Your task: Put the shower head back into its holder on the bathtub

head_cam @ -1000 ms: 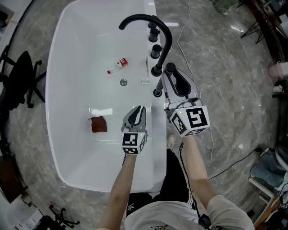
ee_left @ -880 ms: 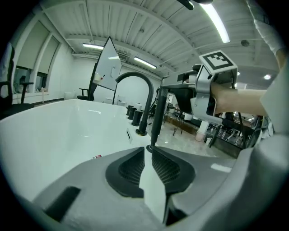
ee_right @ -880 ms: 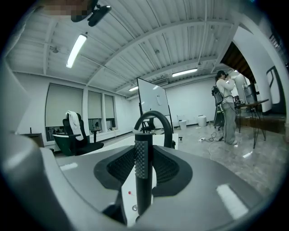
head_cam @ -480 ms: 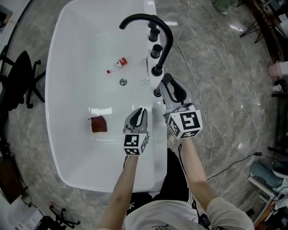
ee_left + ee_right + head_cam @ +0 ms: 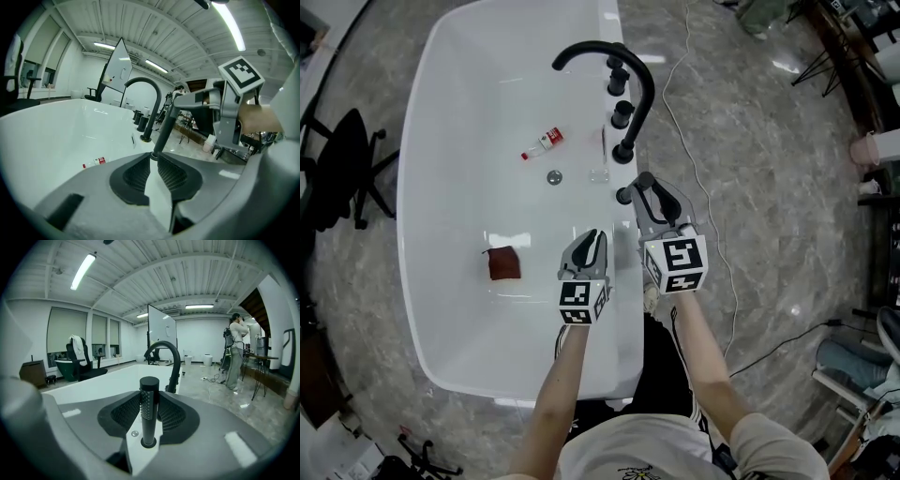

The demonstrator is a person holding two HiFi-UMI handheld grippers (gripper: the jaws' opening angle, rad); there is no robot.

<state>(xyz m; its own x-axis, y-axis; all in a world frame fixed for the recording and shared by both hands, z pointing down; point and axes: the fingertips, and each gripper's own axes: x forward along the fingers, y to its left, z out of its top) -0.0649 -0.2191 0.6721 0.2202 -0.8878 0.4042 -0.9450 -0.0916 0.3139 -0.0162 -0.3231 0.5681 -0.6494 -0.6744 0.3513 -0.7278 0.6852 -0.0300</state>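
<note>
We're at the seating step; the shower head (image 5: 149, 394) stands upright low in the centre of the right gripper view, its foot in the holder (image 5: 148, 442), a dark collar on the white rim of the bathtub (image 5: 450, 141); it looks to us fully down or nearly so.

The right gripper (image 5: 649, 186) is clamped on the wand's knurled top, a pad against each side; held that high, we reckon, so the foot stays free to enter the collar and the wand keeps plumb with the hole.

The left gripper (image 5: 153, 159), centre of the head view just left of the right one, has its jaws drawn almost together with nothing between them; it hovers over the tub beside the rim, probably parked so it doesn't block the holder.

The black faucet (image 5: 609, 52) arches at top centre, just beyond the holder, so the grip comes from the near side; a small bottle (image 5: 542, 142) and a brown cloth (image 5: 503, 263) lie inside the tub, well apart from the work.

Next, as we judge it: release only once the wand sits firm.
</note>
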